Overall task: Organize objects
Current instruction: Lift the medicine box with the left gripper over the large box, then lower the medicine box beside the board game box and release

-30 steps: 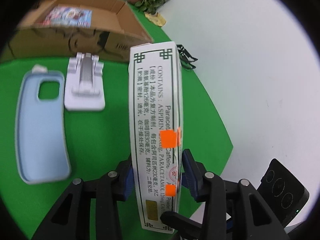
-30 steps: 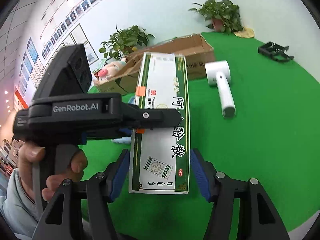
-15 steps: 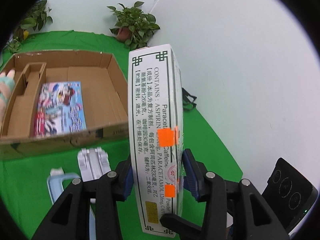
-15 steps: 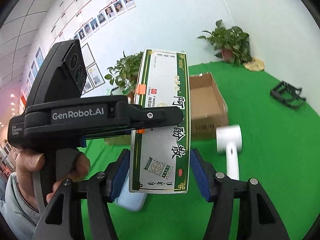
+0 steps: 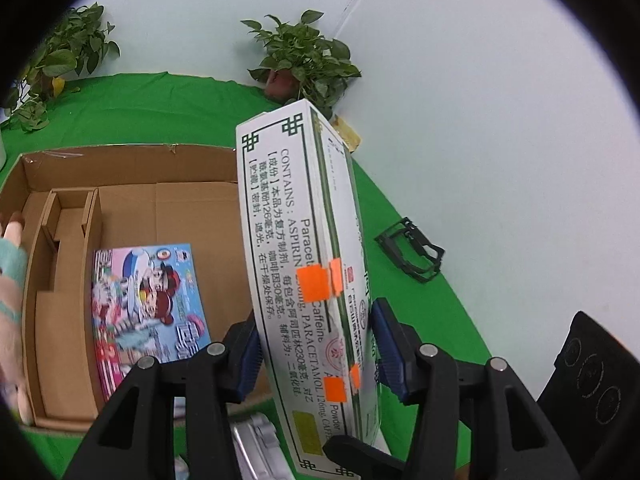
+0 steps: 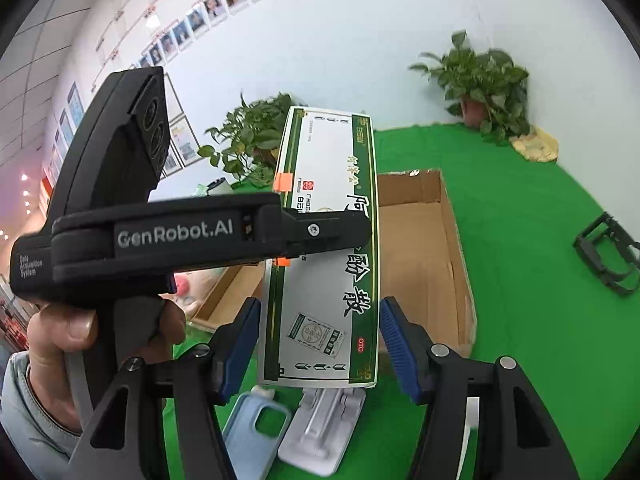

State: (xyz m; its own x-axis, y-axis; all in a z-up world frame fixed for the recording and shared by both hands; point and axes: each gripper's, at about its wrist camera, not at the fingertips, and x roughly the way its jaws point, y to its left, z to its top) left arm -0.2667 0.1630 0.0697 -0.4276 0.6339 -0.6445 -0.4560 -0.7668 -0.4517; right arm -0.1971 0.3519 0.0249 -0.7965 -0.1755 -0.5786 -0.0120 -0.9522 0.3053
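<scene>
Left gripper (image 5: 316, 344): clenched on medicine box (image 5: 296, 240), held upright above cardboard box (image 5: 132, 208), probably for placing inside.
Right gripper (image 6: 316, 344): released, apparently only flanking it.

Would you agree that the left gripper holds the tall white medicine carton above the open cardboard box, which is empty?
Not quite: in the left wrist view the cardboard box already holds a colourful picture book. The left gripper does hold the white medicine carton above it.
</scene>
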